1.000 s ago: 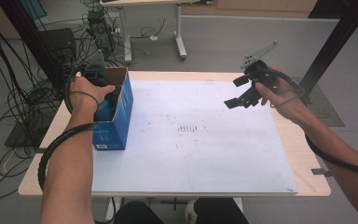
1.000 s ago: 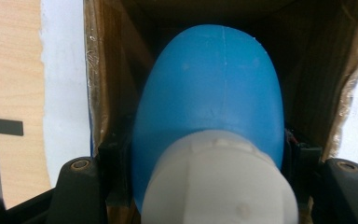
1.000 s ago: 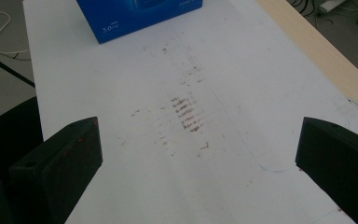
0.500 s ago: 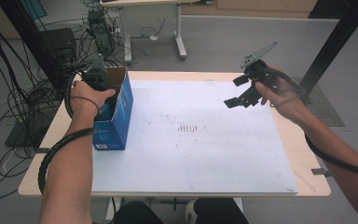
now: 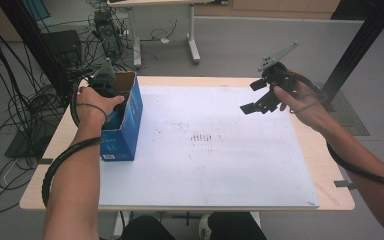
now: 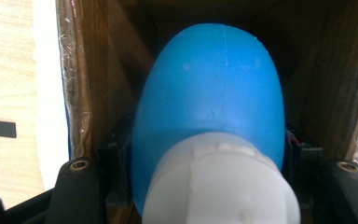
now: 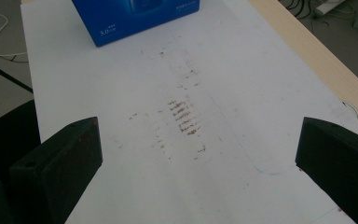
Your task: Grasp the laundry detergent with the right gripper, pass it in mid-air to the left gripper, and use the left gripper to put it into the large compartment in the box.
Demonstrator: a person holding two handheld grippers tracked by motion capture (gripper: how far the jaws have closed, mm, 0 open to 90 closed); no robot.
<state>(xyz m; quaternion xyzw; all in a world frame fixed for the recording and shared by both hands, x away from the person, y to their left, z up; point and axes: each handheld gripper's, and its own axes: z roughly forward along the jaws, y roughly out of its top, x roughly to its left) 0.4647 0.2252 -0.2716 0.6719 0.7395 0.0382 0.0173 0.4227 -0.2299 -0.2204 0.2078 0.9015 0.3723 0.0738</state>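
Your left gripper is down inside the open blue carton at the left edge of the table, its jaws clamped tight on a blue plastic bottle with a white cap; your right gripper hangs over the far right of the white sheet, jaws spread wide and empty. The bottle looks smooth, rounded and probably light, so it may slip or twist. Holding near the cap seems the surer grip, and the carton's brown walls sit close around it, with nothing else visible inside.

Lab or workshop: tangled cables on grey floor, black equipment box, bare desks.
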